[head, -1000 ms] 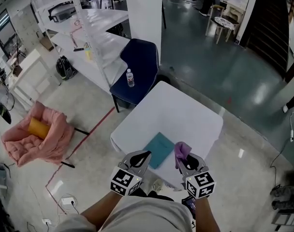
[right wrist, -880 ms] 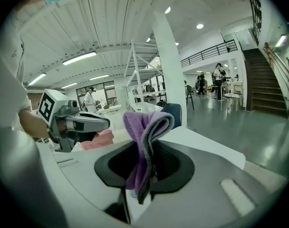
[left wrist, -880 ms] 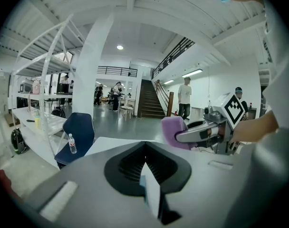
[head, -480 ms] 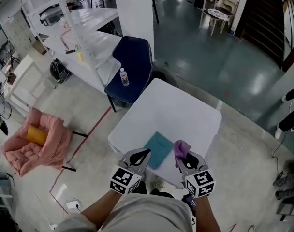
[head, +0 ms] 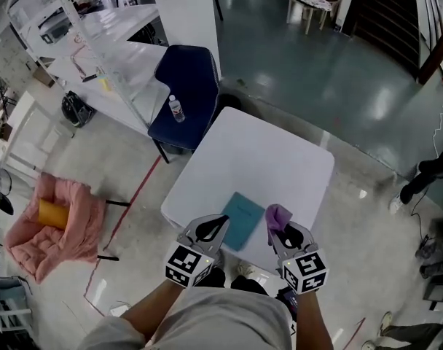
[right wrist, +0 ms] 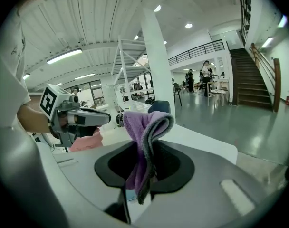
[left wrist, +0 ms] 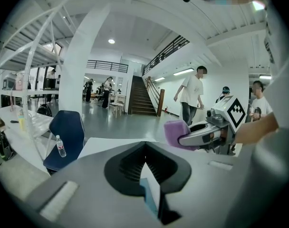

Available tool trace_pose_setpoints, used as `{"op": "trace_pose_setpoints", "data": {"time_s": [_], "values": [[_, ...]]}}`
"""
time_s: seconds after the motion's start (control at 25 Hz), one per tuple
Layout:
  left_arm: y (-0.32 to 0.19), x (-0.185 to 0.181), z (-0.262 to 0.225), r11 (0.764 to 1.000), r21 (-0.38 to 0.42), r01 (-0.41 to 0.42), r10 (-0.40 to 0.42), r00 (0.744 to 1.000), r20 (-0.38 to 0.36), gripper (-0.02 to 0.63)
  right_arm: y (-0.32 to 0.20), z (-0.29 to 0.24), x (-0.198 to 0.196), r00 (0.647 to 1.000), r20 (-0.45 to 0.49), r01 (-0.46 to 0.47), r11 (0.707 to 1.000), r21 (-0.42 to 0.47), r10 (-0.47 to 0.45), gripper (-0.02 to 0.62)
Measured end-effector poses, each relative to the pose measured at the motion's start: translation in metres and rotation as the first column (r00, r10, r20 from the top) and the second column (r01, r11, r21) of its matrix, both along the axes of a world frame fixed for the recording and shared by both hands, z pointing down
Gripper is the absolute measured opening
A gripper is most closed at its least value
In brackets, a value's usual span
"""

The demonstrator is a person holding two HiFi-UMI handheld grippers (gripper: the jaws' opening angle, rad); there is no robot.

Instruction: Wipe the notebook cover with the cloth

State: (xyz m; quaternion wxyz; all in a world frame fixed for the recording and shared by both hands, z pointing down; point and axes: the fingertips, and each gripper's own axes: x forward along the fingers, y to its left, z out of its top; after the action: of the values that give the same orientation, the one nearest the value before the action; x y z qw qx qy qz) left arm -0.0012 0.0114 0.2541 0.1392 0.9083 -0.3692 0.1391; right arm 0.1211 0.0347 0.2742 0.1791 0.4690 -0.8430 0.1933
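Right tongs [head: 282,230] clamp the purple cloth [head: 277,214] above the white bench [head: 265,159]; left tongs [head: 213,226], closed and empty, hover at the near-left edge of the teal notebook [head: 241,221]

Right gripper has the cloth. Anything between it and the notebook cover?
Nothing visible. The notebook lies on the white table with nothing on its cover. The purple cloth, clamped in the right gripper, is just to its right. The left gripper, shut and empty, is at the notebook's near-left edge, off that path.

1 notebook [head: 241,221], 1 cloth [head: 278,214], 2 grippers [head: 217,225] [head: 275,232]
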Motion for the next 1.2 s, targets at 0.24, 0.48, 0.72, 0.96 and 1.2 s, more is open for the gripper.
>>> {"op": "trace_pose_setpoints", "data": {"time_s": [0.24, 0.48, 0.72, 0.96, 1.2], "values": [[-0.013, -0.004, 0.005, 1.000, -0.021, -0.009, 0.009, 1.000, 0.003, 0.000, -0.008, 0.010, 0.005, 0.999, -0.025, -0.024, 0.999, -0.030, 0.023, 0.109], [-0.022, -0.010, 0.023, 0.998, -0.063, -0.001, 0.001, 1.000, 0.004, 0.000, -0.018, 0.026, 0.012, 0.998, -0.052, -0.035, 0.998, -0.059, 0.032, 0.109], [-0.030, -0.007, 0.051, 0.996, -0.087, -0.010, 0.010, 1.000, 0.004, 0.000, -0.029, 0.056, 0.020, 0.996, -0.090, -0.036, 0.996, -0.085, 0.028, 0.109], [-0.042, -0.012, 0.081, 0.991, -0.136, 0.004, -0.003, 1.000, 0.006, 0.000, -0.035, 0.086, 0.017, 0.992, -0.124, -0.021, 0.991, -0.130, 0.005, 0.109], [-0.051, -0.018, 0.111, 0.986, -0.165, 0.006, -0.004, 1.000, 0.011, 0.002, -0.047, 0.115, 0.010, 0.987, -0.159, -0.003, 0.987, -0.159, -0.022, 0.109]]}}
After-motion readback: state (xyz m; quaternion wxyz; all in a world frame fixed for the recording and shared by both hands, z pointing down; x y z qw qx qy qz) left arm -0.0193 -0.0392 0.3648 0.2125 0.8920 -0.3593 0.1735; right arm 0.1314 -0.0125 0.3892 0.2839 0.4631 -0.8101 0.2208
